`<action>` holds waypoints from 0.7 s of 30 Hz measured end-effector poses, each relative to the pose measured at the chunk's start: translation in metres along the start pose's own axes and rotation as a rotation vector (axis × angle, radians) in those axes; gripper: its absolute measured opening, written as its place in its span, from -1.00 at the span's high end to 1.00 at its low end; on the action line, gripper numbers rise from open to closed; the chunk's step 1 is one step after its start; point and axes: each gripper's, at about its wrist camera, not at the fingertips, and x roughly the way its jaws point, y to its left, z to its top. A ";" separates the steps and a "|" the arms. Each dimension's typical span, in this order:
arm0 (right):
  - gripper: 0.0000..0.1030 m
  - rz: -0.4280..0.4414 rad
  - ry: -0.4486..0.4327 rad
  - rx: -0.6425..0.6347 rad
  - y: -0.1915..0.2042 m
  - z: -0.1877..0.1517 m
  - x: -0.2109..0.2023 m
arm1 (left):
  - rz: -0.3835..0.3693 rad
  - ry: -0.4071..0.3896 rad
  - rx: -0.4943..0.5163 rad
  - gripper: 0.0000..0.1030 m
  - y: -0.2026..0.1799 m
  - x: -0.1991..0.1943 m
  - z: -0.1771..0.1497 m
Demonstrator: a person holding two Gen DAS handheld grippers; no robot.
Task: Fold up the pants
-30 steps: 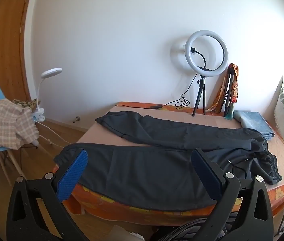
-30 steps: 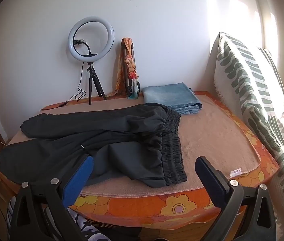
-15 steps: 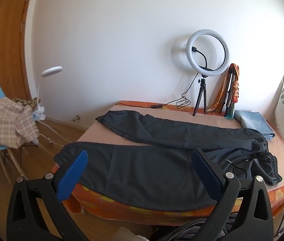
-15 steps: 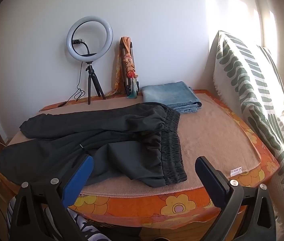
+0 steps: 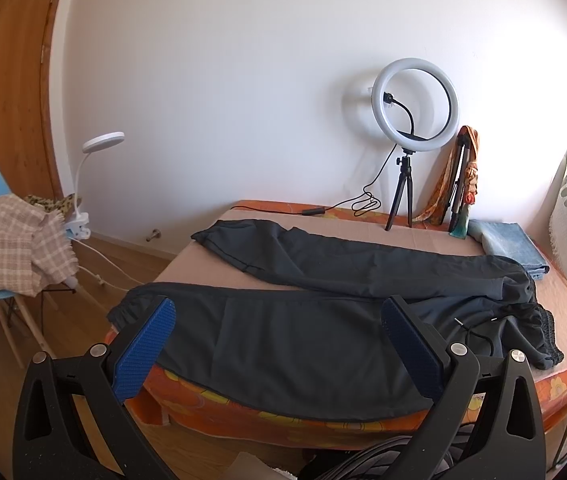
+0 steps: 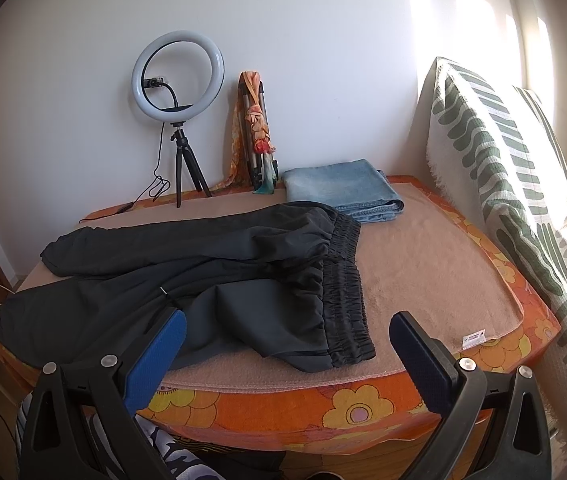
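Observation:
Dark grey pants lie spread on a table covered by a tan cloth, legs splayed apart toward the left, the near leg hanging over the front edge. In the right wrist view the pants show their elastic waistband on the right, rumpled. My left gripper hovers open in front of the near leg, nothing between its blue pads. My right gripper is open too, held before the table's front edge near the waistband corner.
A ring light on a tripod with its cable, a leaning bundle in orange cloth and folded blue jeans stand at the back. A green-patterned cushion flanks the right. A chair with a checked cloth and clip lamp sit left.
Both views have shifted only slightly; the pants lie as before and both grippers stay open.

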 end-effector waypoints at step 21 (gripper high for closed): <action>-1.00 0.003 0.004 0.004 0.000 0.000 0.000 | 0.001 -0.003 0.006 -0.99 -0.003 -0.001 -0.001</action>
